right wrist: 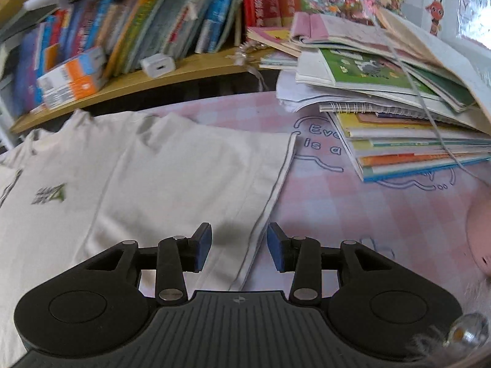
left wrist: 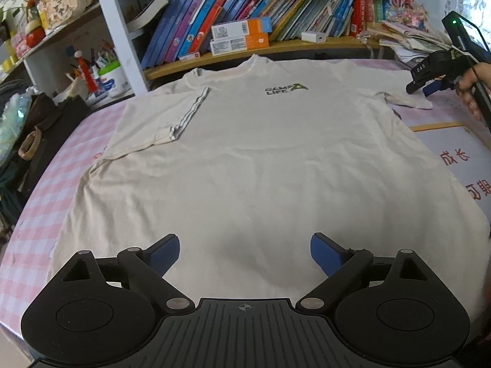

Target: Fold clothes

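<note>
Crowding the T-shirt (right wrist: 138, 165): stacked books (right wrist: 399, 141) beside its sleeve (right wrist: 270, 184).

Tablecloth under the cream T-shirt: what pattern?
Pink-and-white checked tablecloth, clearest in the right wrist view.

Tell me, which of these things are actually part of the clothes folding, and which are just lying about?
Part of the job:
- cream T-shirt, spread flat on the pink checked tablecloth
- left gripper, open above the shirt's hem
- right gripper, open over the right sleeve's edge

Just lying about:
- shelf books
- stack of notebooks
- orange boxes
- white charger
</note>
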